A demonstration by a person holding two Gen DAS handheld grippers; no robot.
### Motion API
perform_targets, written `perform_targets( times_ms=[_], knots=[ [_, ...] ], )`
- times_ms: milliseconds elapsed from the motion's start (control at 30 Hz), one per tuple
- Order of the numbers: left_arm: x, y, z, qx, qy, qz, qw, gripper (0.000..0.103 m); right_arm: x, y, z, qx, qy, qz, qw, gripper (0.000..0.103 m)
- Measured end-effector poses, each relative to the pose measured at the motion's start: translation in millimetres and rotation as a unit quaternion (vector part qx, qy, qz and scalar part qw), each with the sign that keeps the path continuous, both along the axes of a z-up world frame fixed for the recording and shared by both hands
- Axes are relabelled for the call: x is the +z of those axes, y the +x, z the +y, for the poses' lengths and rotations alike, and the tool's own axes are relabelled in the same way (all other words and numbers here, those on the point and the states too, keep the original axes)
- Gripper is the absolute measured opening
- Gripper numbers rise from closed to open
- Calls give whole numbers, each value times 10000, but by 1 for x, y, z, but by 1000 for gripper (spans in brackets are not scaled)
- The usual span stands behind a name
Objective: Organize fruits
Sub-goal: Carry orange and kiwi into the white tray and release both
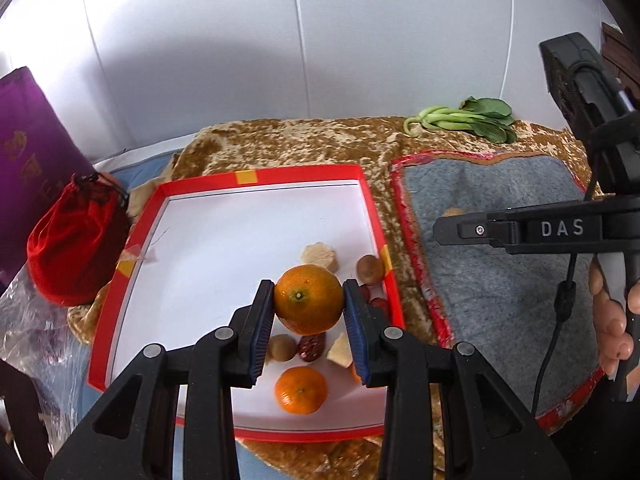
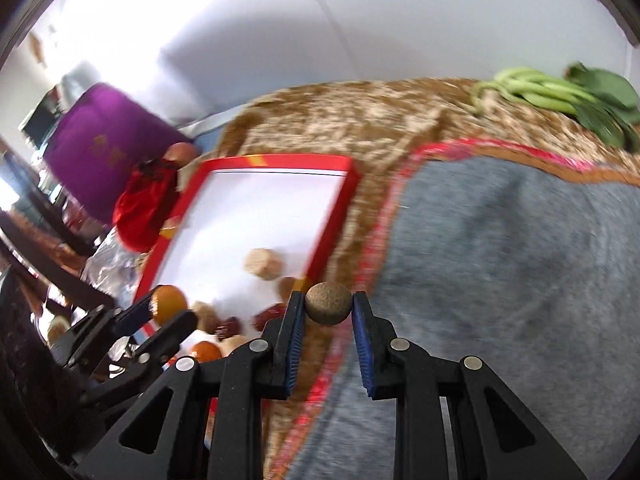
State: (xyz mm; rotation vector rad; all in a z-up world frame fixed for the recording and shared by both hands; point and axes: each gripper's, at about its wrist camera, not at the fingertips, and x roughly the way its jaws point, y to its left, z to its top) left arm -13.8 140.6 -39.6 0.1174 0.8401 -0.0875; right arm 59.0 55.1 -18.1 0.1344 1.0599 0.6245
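Observation:
My left gripper [image 1: 308,299] is shut on an orange [image 1: 308,299] and holds it above the red-rimmed white tray [image 1: 200,216]. In the tray lie another orange [image 1: 301,390], two brown longans [image 1: 369,269], red dates [image 1: 311,347] and pale chunks [image 1: 319,255]. My right gripper [image 2: 329,304] is shut on a small brown longan [image 2: 329,304] over the edge of the grey mat [image 2: 500,280]. The right gripper [image 1: 472,231] shows in the left wrist view above the mat [image 1: 500,280]. The left gripper with its orange [image 2: 170,305] shows in the right wrist view.
A red pouch [image 1: 76,256] and a purple bag [image 1: 28,152] stand left of the tray. Green bok choy [image 1: 468,118] lies at the back right on the brown patterned cloth [image 1: 300,144]. A white wall is behind.

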Motion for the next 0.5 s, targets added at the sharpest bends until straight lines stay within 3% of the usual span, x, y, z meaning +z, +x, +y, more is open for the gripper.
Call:
perform_targets(
  times_ms=[500],
  knots=[
    [0, -19, 42, 598, -272, -87, 9978, 32, 17, -47, 39, 838, -3, -763, 9936, 24]
  ],
)
